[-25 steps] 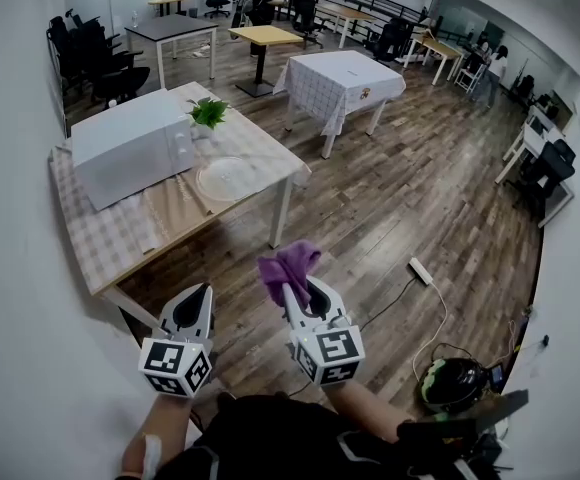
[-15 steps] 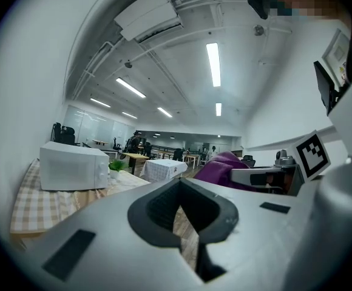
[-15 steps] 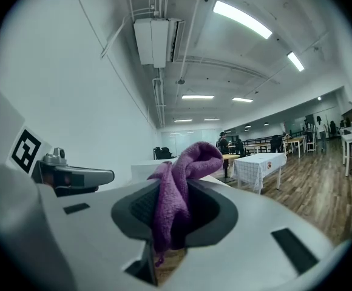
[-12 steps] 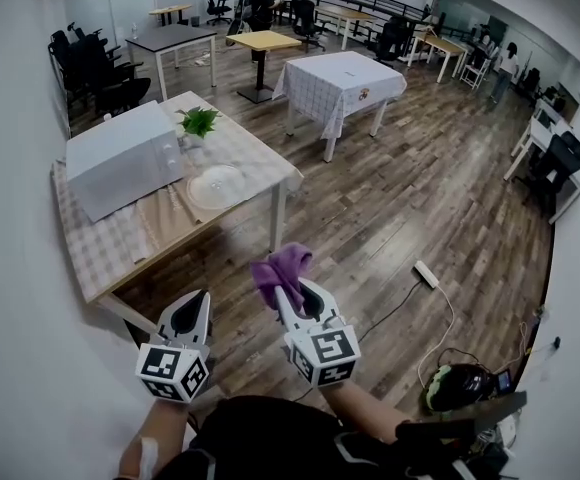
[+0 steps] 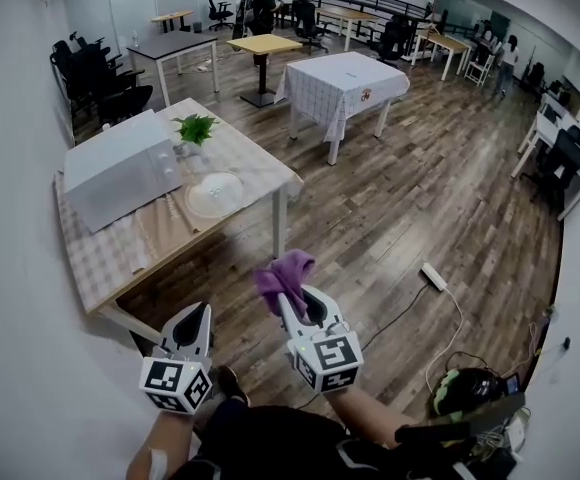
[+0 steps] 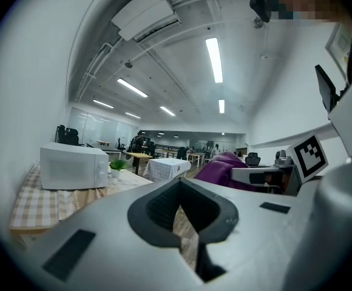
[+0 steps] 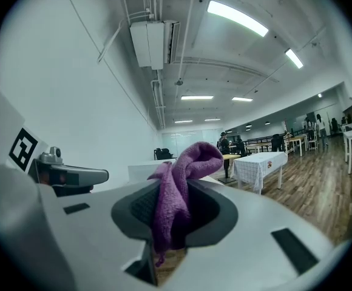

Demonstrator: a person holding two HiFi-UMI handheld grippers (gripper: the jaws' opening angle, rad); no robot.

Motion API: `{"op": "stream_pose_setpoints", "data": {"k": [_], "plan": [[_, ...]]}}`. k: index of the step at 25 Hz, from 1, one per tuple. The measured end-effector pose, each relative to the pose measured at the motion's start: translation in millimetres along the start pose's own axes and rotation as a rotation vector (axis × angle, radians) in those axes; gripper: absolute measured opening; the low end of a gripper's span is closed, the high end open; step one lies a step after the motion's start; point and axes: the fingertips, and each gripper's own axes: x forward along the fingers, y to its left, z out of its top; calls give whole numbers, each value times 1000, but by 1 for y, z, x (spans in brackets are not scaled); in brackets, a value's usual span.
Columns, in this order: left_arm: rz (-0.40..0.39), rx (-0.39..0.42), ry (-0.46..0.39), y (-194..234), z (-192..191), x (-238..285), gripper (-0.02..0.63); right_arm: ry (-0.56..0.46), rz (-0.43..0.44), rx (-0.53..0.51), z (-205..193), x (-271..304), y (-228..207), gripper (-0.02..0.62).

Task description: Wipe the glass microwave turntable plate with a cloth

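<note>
Cloth (image 5: 285,271) is clamped in your right gripper (image 5: 303,306): its jaws are closed on a purple fold that stands up out of the tips, well clear of the table. Your left gripper (image 5: 199,317) hangs just beside it at 9 o'clock, jaws drawn together with nothing between them. The glass turntable plate (image 5: 214,195) lies flat on the checked table (image 5: 110,253) at 11 o'clock from your grippers, well apart from both. It sits near the table's long edge that faces the open floor, just beside the white microwave (image 5: 120,168), at the microwave's 4 o'clock. A small green plant (image 5: 195,127) stands at the plate's 12 o'clock. The table's near corner points toward your left gripper, and a white wall hems that side in from 7 to 10 o'clock. Bare wooden floor lies open from 12 to 3 o'clock. A power strip (image 5: 433,276) with its cable lies on the floor at 3 o'clock of your right gripper.
</note>
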Motion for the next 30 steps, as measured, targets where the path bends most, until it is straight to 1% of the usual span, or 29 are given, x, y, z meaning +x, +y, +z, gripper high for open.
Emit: {"op": "stream_pose_setpoints", "data": {"k": [3, 5, 7, 12, 17, 30], "plan": [[-18, -11, -8, 8, 4, 10, 3, 3, -9, -4, 2, 15, -2, 92], [-38, 1, -16, 17, 7, 18, 3, 10, -14, -9, 3, 28, 1, 92], [-48, 12, -21, 32, 9, 26, 3, 16, -21, -17, 3, 43, 6, 92], [-57, 0, -29, 73, 14, 43, 3, 16, -38, -52, 6, 84, 13, 92], [-59, -18, -25, 110, 14, 61, 3, 33, -58, -43, 3, 122, 15, 92], [-110, -38, -40, 157, 26, 97, 3, 51, -87, -63, 12, 179, 23, 92]]}}
